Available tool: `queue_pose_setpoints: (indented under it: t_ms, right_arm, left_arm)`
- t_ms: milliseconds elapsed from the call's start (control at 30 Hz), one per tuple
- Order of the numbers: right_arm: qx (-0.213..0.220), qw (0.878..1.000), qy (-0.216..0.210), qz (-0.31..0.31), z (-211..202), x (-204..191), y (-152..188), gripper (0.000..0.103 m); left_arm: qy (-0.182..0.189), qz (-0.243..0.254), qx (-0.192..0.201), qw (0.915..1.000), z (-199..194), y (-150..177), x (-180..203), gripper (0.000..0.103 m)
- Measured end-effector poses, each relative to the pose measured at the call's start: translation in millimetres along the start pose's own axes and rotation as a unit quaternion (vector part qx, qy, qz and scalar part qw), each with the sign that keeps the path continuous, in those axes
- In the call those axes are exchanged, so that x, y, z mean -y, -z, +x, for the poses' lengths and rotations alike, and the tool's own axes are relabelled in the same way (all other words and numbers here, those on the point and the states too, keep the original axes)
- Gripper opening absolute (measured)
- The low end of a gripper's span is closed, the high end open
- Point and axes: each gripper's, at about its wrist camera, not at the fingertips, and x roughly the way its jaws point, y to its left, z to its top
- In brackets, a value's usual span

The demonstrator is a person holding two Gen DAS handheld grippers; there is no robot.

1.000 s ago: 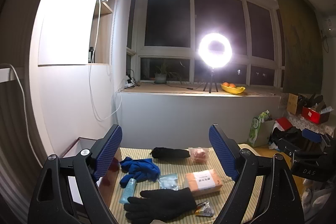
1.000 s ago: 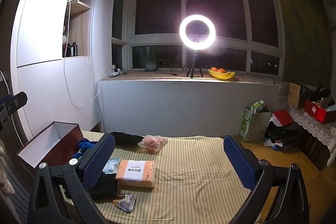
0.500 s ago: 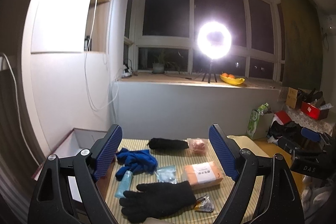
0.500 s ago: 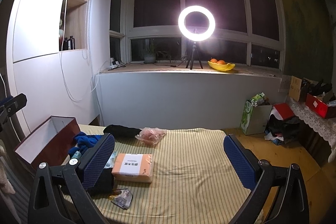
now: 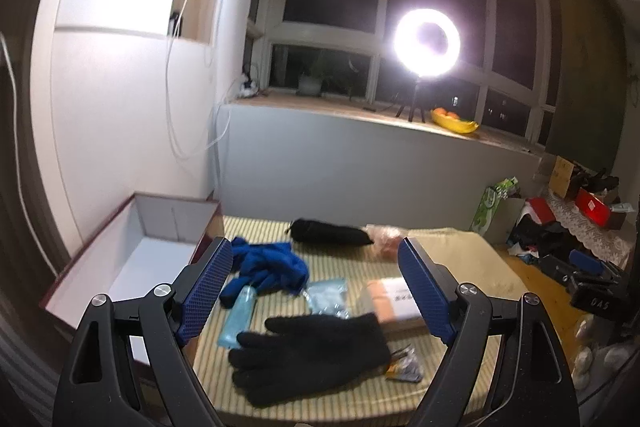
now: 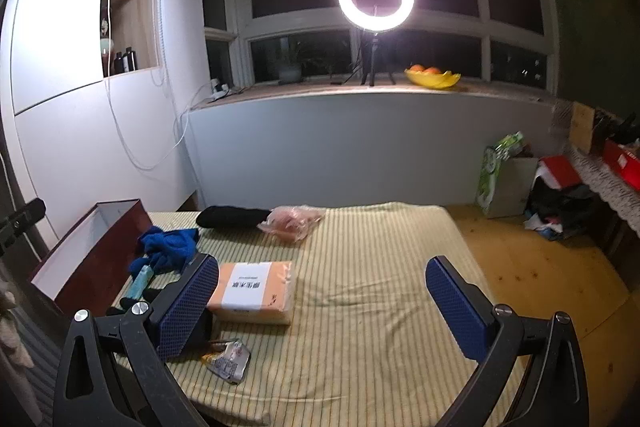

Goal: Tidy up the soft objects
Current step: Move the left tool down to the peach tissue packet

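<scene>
Gloves come first, I judge: the black glove (image 5: pixel 308 355) lies nearest my left gripper (image 5: pixel 316 291), flat on the striped mat (image 6: pixel 380 267), with the box (image 5: pixel 132 251) open just to its left. Both grippers hang above the mat with jaws wide apart, holding nothing; the right gripper (image 6: pixel 320 299) is over bare mat beside the tissue pack (image 6: pixel 252 291). I would lower the left one straight down over the glove's cuff, pinch through both layers, and lift clear of the wrapper (image 5: pixel 404 367) before swinging boxward. The blue glove (image 5: pixel 268 267) can wait.
</scene>
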Motion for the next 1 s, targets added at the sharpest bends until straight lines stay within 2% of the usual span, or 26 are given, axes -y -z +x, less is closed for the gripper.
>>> queue_pose_setpoints:
  t_ms: [200,400,667,833,1000]
  right_arm:
    - [-0.032,0.998,-0.042,0.018,21,8,6,0.102]
    - [-0.076,0.993,-0.082,0.04,50,12,8,0.102]
    - [-0.154,0.973,-0.15,0.083,104,20,10,0.102]
    - [-0.202,0.955,-0.187,0.113,141,25,15,0.102]
    - [-0.243,0.937,-0.21,0.134,174,22,20,0.095]
  left_arm:
    - [0.015,-0.017,-0.038,0.999,20,10,-12,0.085]
    - [0.066,-0.024,-0.093,0.9932,55,16,-3,0.085]
    - [0.116,-0.004,-0.176,0.9776,112,32,22,0.083]
    - [0.14,0.023,-0.216,0.966,140,44,40,0.074]
    - [0.155,0.041,-0.245,0.9561,163,53,54,0.068]
